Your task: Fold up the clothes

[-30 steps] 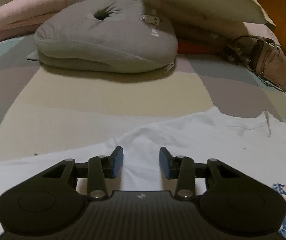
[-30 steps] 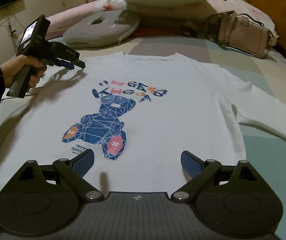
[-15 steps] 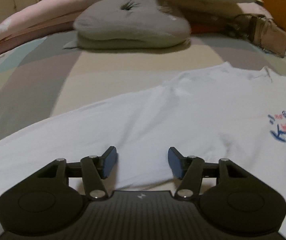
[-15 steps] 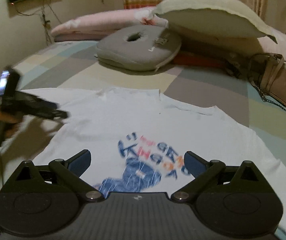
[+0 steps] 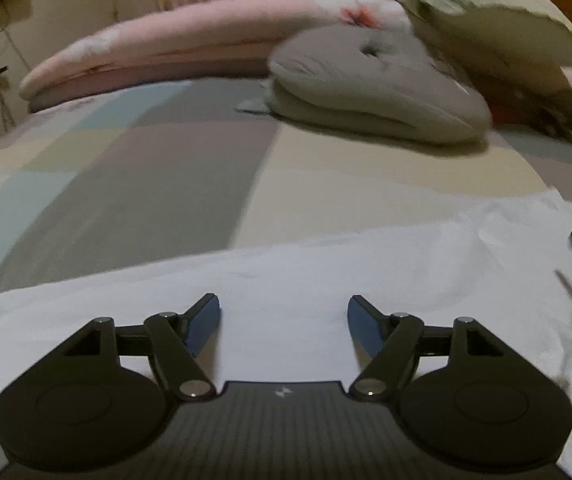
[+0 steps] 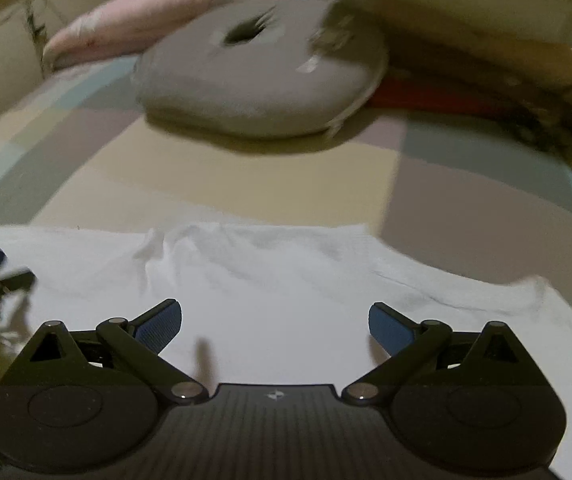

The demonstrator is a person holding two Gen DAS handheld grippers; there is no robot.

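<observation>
a white shirt (image 5: 326, 280) lies flat on the bed (image 5: 146, 184), spread across the near part of the patchwork cover, and both cameras look over it toward the far end. the left gripper (image 5: 284, 322) hangs over the shirt's left sleeve; its jaws are opening and nothing is between them, only the white cloth below. the right gripper (image 6: 275, 322) is over the shirt just near of the collar (image 6: 246, 240), its fingers wide apart and holding nothing. in the right wrist view the tips of the left gripper show at the left edge, above the shirt's shoulder, and in the left wrist view a dark tip of the right gripper shows at the right edge. far on the bed a grey cushion (image 6: 254, 80) with a hole in the middle lies, with a pink pillow (image 5: 190, 48) behind it on the left and a pale pillow (image 5: 498, 20) leaning on the right. both views are a little blurred. a brown bag (image 6: 566, 136) is at the far right, not clear.
</observation>
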